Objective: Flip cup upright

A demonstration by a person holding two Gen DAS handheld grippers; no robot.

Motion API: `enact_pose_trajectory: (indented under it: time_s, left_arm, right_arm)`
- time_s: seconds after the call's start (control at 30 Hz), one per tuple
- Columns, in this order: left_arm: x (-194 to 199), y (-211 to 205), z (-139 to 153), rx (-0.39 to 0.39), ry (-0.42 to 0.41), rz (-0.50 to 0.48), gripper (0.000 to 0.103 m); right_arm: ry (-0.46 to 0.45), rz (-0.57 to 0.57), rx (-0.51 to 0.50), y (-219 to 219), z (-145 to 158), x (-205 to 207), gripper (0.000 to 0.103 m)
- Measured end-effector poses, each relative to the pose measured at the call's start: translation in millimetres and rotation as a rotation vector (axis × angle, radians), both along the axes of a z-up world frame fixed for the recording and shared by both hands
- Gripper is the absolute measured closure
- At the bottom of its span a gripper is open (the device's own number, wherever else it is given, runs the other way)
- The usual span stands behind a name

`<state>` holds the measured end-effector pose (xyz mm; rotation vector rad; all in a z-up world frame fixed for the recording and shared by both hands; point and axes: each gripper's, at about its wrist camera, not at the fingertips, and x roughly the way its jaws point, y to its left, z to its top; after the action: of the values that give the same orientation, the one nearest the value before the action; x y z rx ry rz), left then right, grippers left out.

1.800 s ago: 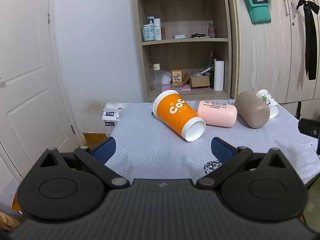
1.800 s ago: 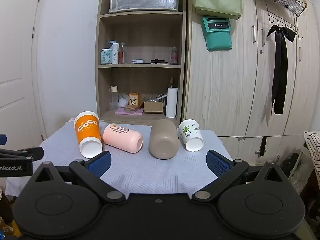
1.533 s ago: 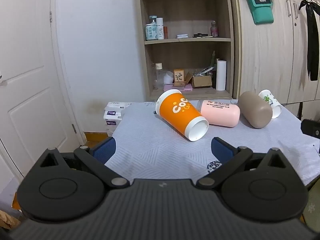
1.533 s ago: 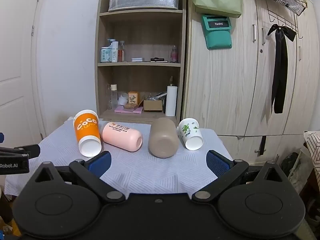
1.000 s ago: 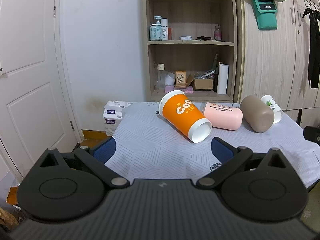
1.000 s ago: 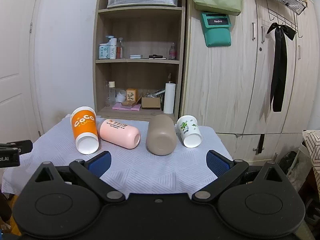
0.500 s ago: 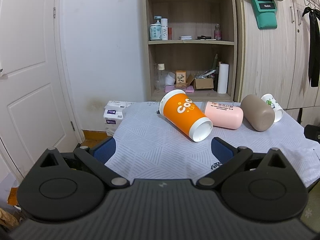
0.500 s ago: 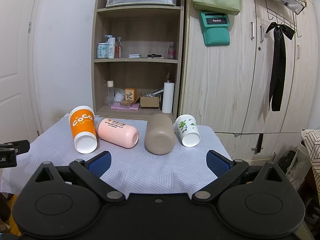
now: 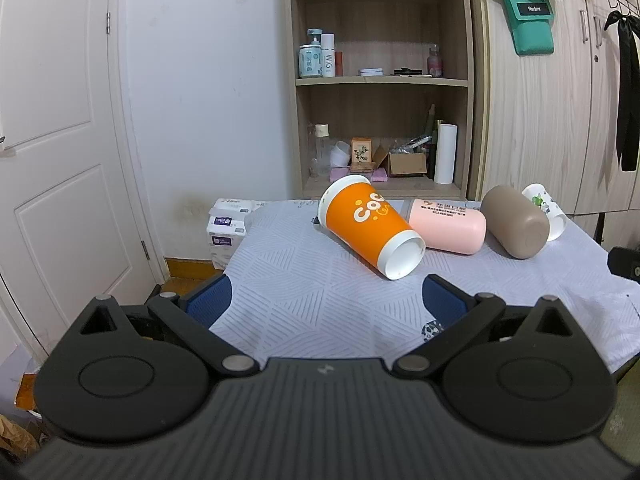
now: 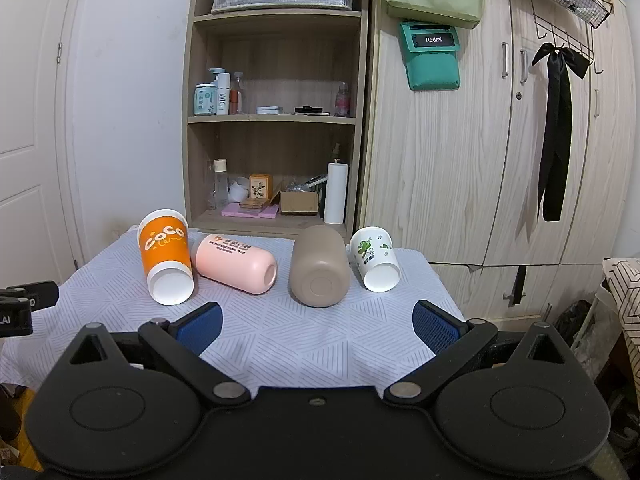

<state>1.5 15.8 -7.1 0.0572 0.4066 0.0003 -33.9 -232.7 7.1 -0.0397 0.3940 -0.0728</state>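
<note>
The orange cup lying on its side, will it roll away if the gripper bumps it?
Probably: the orange cup lies on its round side on the tablecloth. Since it tapers, it would likely curve, maybe into the pink cup beside it. It looks like paper, so likely light and easy to squash.

Left gripper (image 9: 324,298), right gripper (image 10: 316,322): black ribbed housing, round discs, silver screws, blue pads.

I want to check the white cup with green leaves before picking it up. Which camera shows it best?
The right wrist view: the white cup lies on its side fully in sight, beside the brown cup. In the left wrist view the white cup sits at the far end, partly hidden behind the brown cup.
</note>
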Motion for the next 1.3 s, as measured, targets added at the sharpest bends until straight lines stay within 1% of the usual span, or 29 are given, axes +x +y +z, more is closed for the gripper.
enact_pose_trajectory:
  time_s: [1.1,1.3]
  left_arm:
    - [-0.7,0.5,-4.3,0.003,0.009,-0.004,0.000]
    - [3.3,0.2,-0.8,-0.009,0.016,-0.026,0.000]
  right_arm:
    - [0.016,-0.003,0.001,-1.2,-4.5,0.7,0.000]
    - [0.017,0.009,0.003,1.5,-4.5,2.8,0.000]
